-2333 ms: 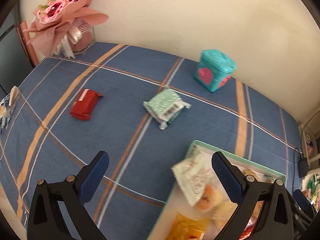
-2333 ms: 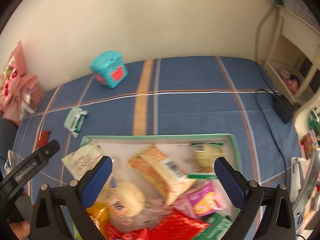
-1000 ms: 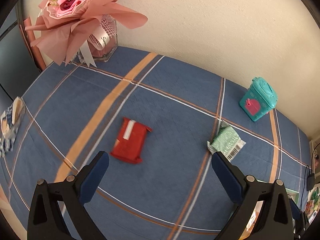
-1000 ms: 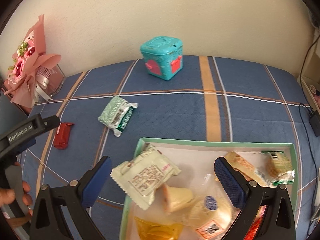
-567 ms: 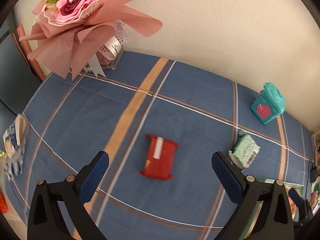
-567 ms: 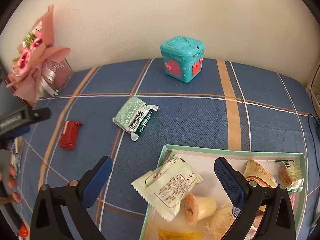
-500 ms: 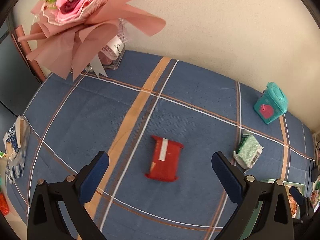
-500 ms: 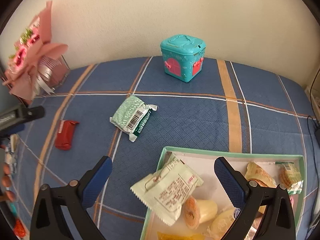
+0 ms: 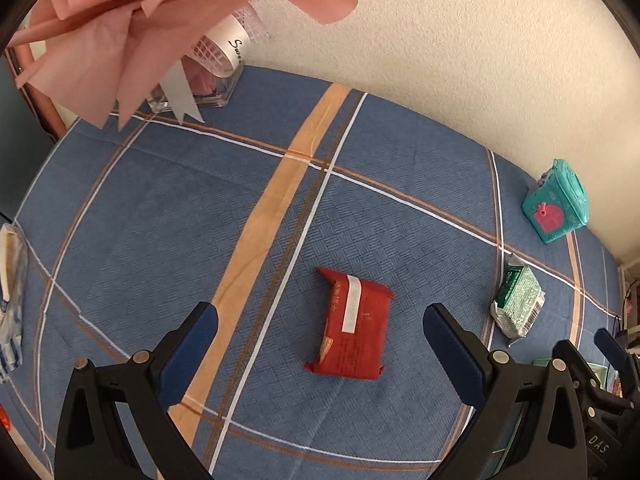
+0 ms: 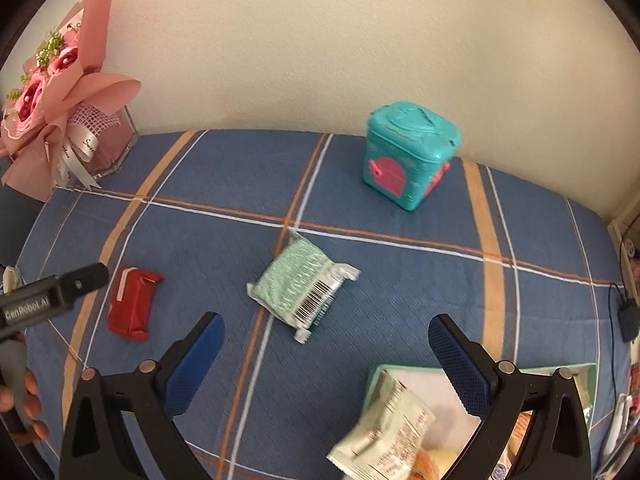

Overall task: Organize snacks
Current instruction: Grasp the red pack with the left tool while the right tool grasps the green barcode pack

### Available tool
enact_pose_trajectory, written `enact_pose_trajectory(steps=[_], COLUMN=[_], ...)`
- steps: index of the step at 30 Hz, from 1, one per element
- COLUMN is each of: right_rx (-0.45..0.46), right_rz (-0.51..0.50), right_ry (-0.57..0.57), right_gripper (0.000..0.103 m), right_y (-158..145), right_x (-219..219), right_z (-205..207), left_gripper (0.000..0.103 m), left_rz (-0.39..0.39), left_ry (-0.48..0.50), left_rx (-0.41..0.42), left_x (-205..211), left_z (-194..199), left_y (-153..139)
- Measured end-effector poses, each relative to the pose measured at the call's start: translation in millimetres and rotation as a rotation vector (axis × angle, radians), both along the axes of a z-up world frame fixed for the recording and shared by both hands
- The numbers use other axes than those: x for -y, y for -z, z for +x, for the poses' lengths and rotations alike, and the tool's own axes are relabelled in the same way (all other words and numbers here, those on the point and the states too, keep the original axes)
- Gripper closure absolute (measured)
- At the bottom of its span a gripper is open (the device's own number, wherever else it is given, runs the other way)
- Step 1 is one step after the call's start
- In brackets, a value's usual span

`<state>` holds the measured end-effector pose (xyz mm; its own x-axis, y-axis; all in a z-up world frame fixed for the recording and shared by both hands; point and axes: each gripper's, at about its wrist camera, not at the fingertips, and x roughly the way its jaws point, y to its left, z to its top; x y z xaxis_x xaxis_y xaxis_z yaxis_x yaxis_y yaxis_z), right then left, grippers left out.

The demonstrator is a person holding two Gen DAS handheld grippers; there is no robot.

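Hovering with jaws wide and empty, the left gripper (image 9: pixel 320 344) frames the red pack (image 9: pixel 352 330) lying flat on the bed (image 9: pixel 180 208), while the right gripper (image 10: pixel 326 350), equally wide and empty, hangs over the tray (image 10: pixel 576 370) at the bed's near right corner, which holds a pale packet (image 10: pixel 384 436) drooping over its left rim and other partly hidden snacks. Since half a second ago the left gripper has closed in on the red pack, and the green pack (image 10: pixel 302 286) now sits squarely ahead of the right. Open blue cloth surrounds both packs, with the teal box (image 10: pixel 408 158) at the far edge by the wall and the bouquet (image 10: pixel 56 84) in the far left corner.
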<state>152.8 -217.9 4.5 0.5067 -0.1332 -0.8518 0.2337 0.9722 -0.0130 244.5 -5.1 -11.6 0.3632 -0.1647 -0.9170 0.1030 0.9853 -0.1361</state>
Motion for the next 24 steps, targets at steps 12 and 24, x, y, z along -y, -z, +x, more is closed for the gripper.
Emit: enact_pose_trajectory(steps=[12, 24], right_rx=[-0.073, -0.150], right_rz=[0.116, 0.100], right_ry=[0.067, 0.122], right_gripper=[0.000, 0.004], right_y=[26.6, 58.0], right_x=[9.5, 17.8], right_z=[45.0, 76.5], left_gripper=[0.001, 0.009], left_rz=[0.012, 0.024], left_ry=[0.017, 0.067], left_rx=[-0.018, -0.041], left_x=[3.3, 21.6], left_z=[6.5, 12.4], left_y=[21.5, 40.0])
